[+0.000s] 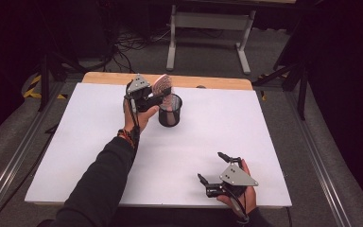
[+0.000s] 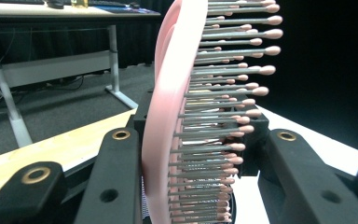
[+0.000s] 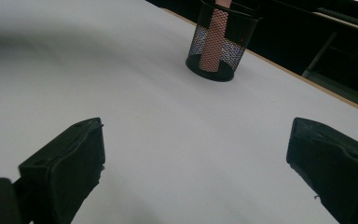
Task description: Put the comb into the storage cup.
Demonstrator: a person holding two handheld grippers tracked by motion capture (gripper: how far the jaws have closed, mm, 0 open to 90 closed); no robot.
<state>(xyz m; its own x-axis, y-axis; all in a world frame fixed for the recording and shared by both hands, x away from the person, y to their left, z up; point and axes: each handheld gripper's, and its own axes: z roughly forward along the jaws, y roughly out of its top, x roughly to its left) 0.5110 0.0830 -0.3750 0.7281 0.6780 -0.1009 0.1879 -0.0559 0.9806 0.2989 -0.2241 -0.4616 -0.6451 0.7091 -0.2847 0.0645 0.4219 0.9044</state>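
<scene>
- High view: the left gripper is at the far side of the white table, holding a pink hairbrush by its head, just above the rim of a black mesh cup. The brush stands roughly upright with its handle down inside the cup. The right gripper lies near the table's front edge, well apart from the cup, with its jaws spread and nothing between them.
- Left gripper view: the two black jaws clamp the hairbrush from either side, one against the smooth pink back and the other on the bristle side. The bristles with their rounded tips point to the right. Part of the cup's mesh shows below the brush head.
- Right gripper view: the jaws stand wide apart over bare table. Farther off, the mesh cup stands upright, and the pink handle shows through its mesh and appears to reach close to the bottom.
- Judgement: the step in hand looks like either setting the brush into the cup or lifting it out; the pictures alone cannot settle which. If placing, the next move calls for opening the left jaws and rising clear without tipping the light cup.
</scene>
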